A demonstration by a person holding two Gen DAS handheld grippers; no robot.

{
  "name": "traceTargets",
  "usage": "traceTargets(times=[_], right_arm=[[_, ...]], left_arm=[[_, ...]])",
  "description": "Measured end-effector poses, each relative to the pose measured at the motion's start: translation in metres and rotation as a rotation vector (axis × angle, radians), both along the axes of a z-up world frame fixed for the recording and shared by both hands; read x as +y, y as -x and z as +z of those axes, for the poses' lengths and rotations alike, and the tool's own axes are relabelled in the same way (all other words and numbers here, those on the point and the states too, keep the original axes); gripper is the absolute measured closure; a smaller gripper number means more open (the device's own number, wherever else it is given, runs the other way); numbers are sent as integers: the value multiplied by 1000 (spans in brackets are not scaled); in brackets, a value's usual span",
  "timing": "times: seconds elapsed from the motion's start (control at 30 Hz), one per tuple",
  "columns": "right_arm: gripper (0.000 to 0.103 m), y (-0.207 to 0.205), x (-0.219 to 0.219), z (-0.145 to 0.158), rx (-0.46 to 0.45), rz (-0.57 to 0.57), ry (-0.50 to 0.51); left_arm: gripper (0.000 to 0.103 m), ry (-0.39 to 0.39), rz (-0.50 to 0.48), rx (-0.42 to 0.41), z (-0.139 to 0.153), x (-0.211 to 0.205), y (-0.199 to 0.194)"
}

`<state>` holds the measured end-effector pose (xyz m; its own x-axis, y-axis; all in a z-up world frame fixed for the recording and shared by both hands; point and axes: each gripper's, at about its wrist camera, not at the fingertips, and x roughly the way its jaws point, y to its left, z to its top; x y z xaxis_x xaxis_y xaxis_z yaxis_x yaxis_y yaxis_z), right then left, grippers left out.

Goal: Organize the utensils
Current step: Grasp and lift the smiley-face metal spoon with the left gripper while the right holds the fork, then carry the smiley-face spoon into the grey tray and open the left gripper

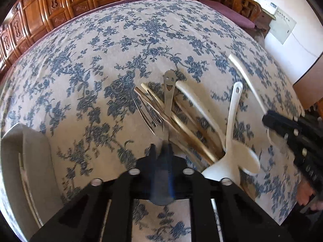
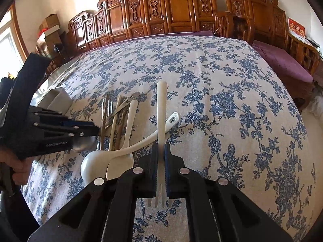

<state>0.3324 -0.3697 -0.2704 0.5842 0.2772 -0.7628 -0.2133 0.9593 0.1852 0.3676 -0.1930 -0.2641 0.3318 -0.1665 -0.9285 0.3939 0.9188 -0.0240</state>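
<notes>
A table is covered by a blue-flowered cloth [image 2: 232,92], with a white container [image 2: 58,99] at its left. A pile of utensils [image 2: 117,121] is spread mid-table. A white plastic fork [image 2: 161,109] is pinched by the right gripper [image 2: 160,159]. The left gripper [image 1: 162,151] is pressed together, seemingly on a smiley-handled metal spoon [image 1: 169,92], though blur obscures the contact.

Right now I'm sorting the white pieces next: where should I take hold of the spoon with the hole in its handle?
Probably best to take the holed spoon by the upper half of its handle, coming from above and pinching across its narrow width. That stretch lies bare on the tablecloth, while its bowl overlaps the other white spoon.
</notes>
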Motion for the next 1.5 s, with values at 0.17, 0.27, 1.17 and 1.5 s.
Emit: traceTargets(times=[0.17,0.27,1.17,1.5], right_arm=[[96,0,0,0,-1,2,-10],[96,0,1,1,-2,6,-10],[96,-2,-2,-2,7,8,-36],[96,-1,8,2,-2,21,-41]], left_arm=[[97,-31,-3,4,1,7,7],[97,-40,0,-3,5,8,6],[97,-12,-101,9,-2,-4,-15],[98,-25,-24,-48,15,28,-6]])
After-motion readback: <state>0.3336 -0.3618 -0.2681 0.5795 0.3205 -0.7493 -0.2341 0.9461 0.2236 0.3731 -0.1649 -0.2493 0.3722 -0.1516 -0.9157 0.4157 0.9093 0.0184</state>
